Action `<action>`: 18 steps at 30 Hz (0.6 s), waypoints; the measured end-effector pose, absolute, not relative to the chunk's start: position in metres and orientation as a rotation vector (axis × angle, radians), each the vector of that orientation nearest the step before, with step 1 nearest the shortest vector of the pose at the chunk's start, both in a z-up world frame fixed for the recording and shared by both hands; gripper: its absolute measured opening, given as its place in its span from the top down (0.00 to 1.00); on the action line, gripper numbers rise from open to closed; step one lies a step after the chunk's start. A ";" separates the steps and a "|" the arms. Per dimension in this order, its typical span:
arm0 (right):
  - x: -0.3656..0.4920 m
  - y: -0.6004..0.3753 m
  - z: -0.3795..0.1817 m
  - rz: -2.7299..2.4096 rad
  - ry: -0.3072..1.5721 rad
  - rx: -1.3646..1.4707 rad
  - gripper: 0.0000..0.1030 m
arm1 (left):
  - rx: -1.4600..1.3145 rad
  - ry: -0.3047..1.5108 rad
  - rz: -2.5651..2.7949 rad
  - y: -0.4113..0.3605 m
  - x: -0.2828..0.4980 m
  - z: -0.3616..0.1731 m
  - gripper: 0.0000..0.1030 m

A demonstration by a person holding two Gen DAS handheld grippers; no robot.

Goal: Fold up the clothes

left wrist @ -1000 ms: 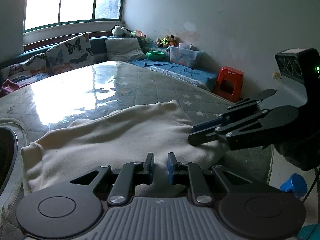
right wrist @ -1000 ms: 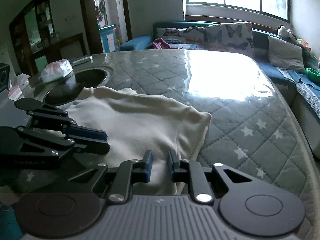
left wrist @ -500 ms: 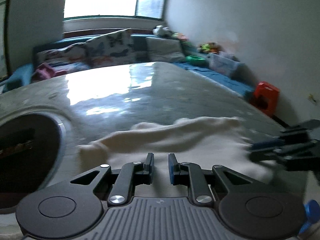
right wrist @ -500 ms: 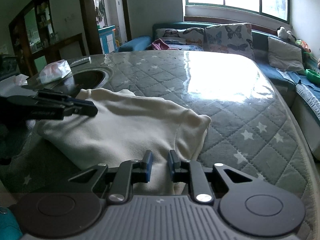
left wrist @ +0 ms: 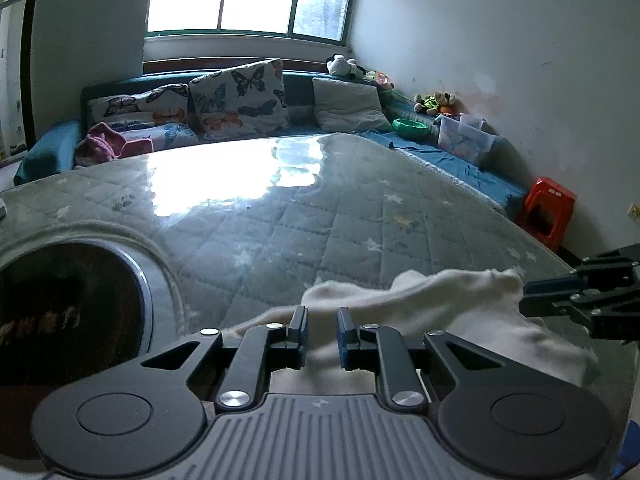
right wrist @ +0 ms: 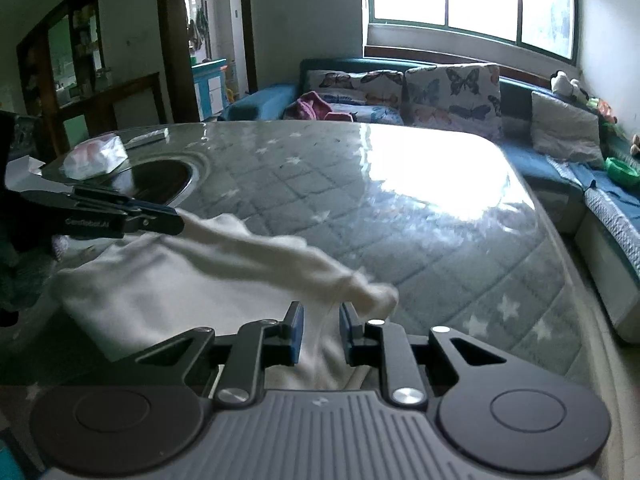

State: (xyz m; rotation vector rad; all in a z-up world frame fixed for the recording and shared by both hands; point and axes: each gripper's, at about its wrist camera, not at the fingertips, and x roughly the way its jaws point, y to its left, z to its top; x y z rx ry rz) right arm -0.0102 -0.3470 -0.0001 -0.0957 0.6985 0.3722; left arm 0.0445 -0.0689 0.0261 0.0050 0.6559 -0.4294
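Change: cream garment (right wrist: 192,284) edge lifted off the table (right wrist: 440,216), earlier flat.
Left claw (left wrist: 322,334): clamped on garment.
Right claw (right wrist: 321,330): clamped on garment.
Unclear: cloth motion-blurred, near hem hidden.

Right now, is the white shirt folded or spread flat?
Partly folded: the cream garment is doubled over, its far edge lifted off the table.

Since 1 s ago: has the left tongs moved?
Yes. In the right wrist view, left tongs went up and away, from over the cream garment toward the dark round inset.
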 end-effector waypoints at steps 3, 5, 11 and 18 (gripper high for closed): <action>0.004 -0.348 -0.004 0.366 0.704 -0.102 0.82 | 0.003 0.680 -0.415 -0.070 0.056 0.022 0.84; 0.014 -0.348 -0.006 0.362 0.707 -0.106 0.82 | 0.001 0.694 -0.407 -0.069 0.061 0.019 0.84; 0.024 -0.350 -0.013 0.354 0.724 -0.104 0.83 | -0.021 0.707 -0.390 -0.064 0.065 0.017 0.82; 0.000 -0.341 0.002 0.425 0.704 -0.128 0.80 | -0.011 0.667 -0.439 -0.060 0.035 0.033 0.83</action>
